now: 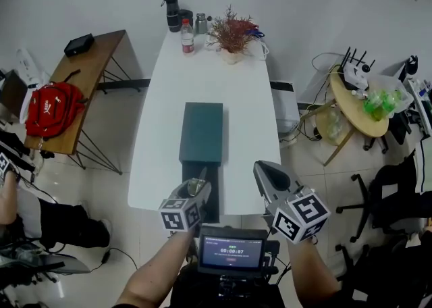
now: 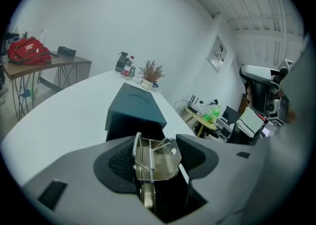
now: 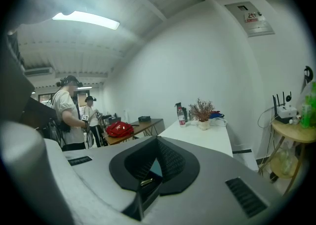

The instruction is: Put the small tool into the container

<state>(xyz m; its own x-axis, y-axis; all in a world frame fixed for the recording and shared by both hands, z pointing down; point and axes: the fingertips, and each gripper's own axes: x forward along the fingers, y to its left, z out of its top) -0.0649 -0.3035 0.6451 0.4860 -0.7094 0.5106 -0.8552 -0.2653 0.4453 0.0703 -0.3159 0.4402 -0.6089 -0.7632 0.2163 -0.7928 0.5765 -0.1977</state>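
Left gripper (image 2: pixel 157 158) around silvery spring-hinged tool (image 2: pixel 159 166)

Left gripper (image 1: pixel 200 180): near edge of view, carried on bare left forearm (image 1: pixel 158 269), pointing far and tilted downward; jaws clamped on small metal tool (image 2: pixel 155 157).
Right gripper (image 1: pixel 263 167): just right of it, nearer level; jaws pressed together, empty.
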